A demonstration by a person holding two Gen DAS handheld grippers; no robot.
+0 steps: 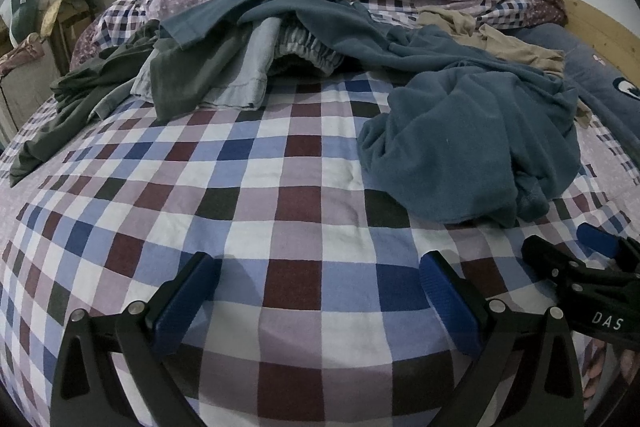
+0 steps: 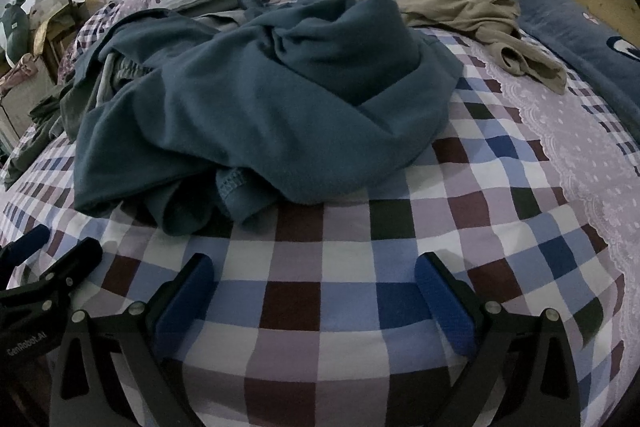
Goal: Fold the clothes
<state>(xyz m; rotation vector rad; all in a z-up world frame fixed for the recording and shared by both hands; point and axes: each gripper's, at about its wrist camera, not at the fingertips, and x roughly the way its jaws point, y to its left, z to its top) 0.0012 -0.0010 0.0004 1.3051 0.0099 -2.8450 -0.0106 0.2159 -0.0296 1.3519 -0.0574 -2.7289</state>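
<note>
On checked bedsheet (image 1: 280,163), rumpled teal garment (image 2: 256,107), beige garment (image 2: 460,7) behind, both hand-held grippers (image 1: 320,283) (image 2: 316,283) spread wide, empty

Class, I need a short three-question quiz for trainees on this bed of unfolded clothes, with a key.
1. True or false: the left claw is shut on a garment.
2. Which garment lies nearest the right claw: A the teal garment, B the beige garment, C the grey shorts?
3. Fill in: the clothes lie on a ____ bedsheet.

Key: 1 false, both claws are open and empty; 2 A; 3 checked.
</note>
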